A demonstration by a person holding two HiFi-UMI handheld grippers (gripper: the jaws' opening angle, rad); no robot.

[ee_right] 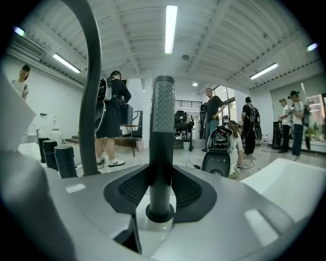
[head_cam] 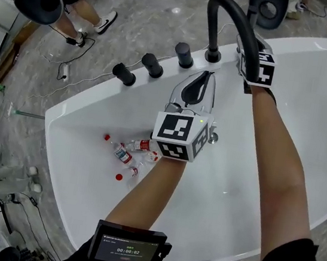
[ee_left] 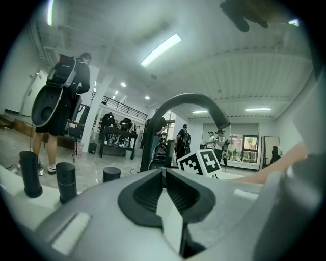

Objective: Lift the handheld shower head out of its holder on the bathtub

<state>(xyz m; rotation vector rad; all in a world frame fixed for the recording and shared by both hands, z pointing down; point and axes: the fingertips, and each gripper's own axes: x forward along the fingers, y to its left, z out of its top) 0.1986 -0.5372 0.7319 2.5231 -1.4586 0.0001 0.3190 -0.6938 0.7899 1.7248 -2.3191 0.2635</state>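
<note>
Dark grey cylindrical handheld shower head (ee_right: 164, 127): upright in its round dark holder (ee_right: 159, 218) on the white bathtub's (head_cam: 314, 88) far rim, pinched by the right hand-held gripper (ee_right: 160, 189). Left hand-held gripper (ee_left: 164, 189): pressed together, empty. Step judged: grasp made; a straight upward lift is called for next.

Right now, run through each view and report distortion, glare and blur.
Head view: even light, sharp, the white bathtub rim bowed by the wide lens. Left gripper view: fisheye with black corners, the closed left tongs soft up close, ceiling strip light bright. Right gripper view: same fisheye, the shower head crisp between the right tongs.
</note>
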